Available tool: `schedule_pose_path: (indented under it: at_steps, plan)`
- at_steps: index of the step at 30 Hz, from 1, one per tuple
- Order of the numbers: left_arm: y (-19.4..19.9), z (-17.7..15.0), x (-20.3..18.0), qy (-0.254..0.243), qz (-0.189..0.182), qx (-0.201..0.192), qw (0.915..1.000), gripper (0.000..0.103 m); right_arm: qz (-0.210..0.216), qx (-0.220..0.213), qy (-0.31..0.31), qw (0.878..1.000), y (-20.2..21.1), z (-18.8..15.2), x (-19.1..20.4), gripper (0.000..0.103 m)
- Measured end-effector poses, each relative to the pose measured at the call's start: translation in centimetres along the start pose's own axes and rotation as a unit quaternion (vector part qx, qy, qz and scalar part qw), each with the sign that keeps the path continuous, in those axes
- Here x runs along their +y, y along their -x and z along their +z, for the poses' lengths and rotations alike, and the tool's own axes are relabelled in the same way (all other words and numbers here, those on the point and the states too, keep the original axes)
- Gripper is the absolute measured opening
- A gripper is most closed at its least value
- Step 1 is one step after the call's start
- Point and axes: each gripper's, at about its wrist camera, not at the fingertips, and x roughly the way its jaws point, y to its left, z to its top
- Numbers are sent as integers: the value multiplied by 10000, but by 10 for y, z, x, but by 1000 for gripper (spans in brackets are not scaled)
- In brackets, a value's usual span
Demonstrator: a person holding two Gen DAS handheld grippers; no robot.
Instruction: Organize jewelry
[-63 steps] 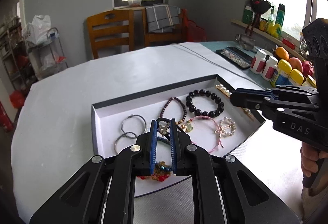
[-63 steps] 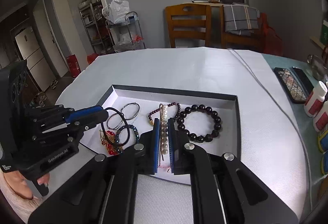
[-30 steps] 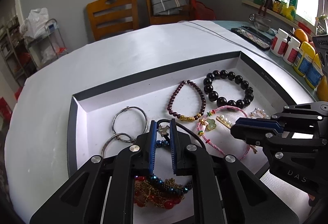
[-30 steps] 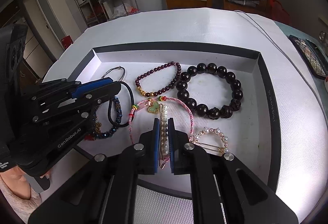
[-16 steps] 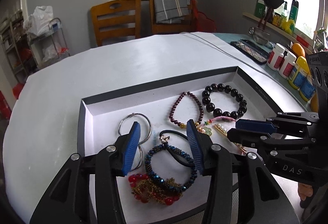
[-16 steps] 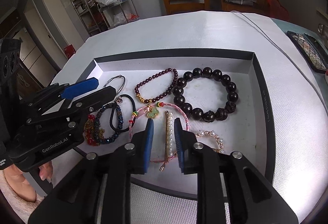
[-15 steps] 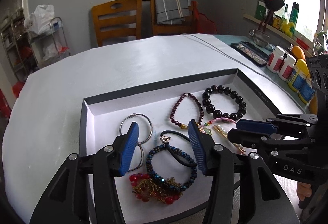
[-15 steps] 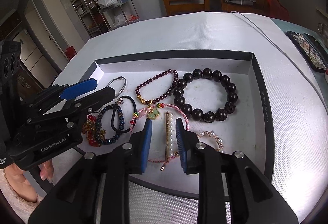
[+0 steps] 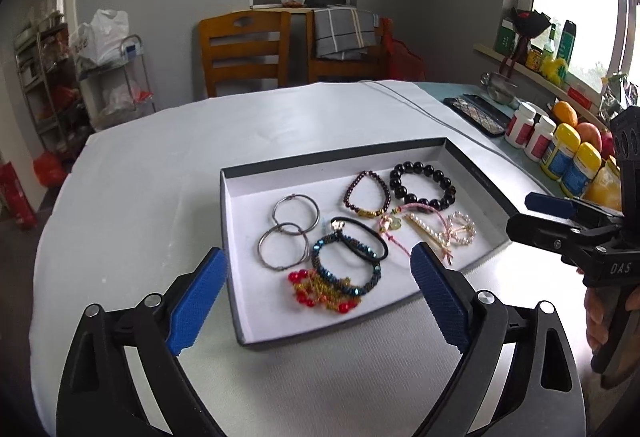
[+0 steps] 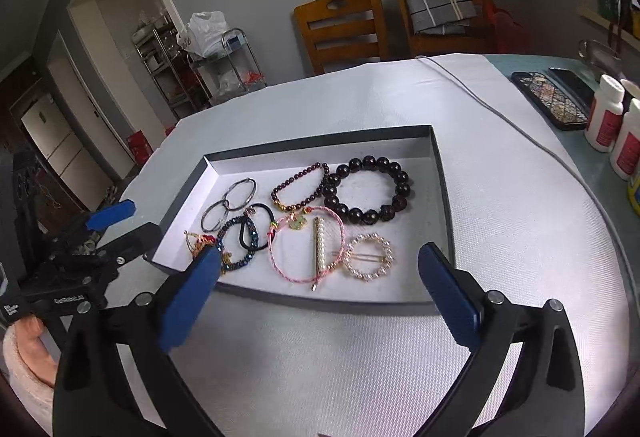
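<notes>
White cloth covers the surface point(image 9: 160, 165); ahead of both spread, empty tongs sits the tray point(image 9: 332, 161) of jewelry. Left tongs point(image 9: 318, 295) face the blue beaded bracelet point(image 9: 346, 269); right tongs point(image 10: 320, 287) face the pearl clip point(image 10: 319, 247). Only the left view shows fruit point(image 9: 564, 115) beyond the right tongs.

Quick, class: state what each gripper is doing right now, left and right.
Left gripper: open, holding nothing, above the tray.
Right gripper: open, holding nothing, above the same tray.
</notes>
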Motion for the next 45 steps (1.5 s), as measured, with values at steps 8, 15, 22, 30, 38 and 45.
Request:
schedule_pose_path:
  at_steps: [8, 15, 22, 30, 38, 45]
  plan:
    - [30, -50, -6, 127, 38, 86, 9999, 98, -490, -69, 693, 9964, 21, -39, 19, 97]
    - [12, -77, -23, 5, 414, 65, 9991, 98, -1014, -362, 711, 9916, 15, -60, 17, 97]
    - [9, -76, -20, 38, 527, -92, 9986, 98, -1191, -483, 1035, 9863, 11, -68, 22, 97]
    - [9, -74, -19, 47, 725, -161, 9972, 99, -1068, -519, 1186, 9858, 12, -71, 29, 97]
    - [8, -75, -24, -138, 818, -136, 9965, 100, -1001, -484, 1119, 9875, 12, -70, 27, 98]
    - [9, -76, -25, -149, 818, -128, 9965, 100, -1004, -479, 1128, 9874, 12, -70, 27, 98]
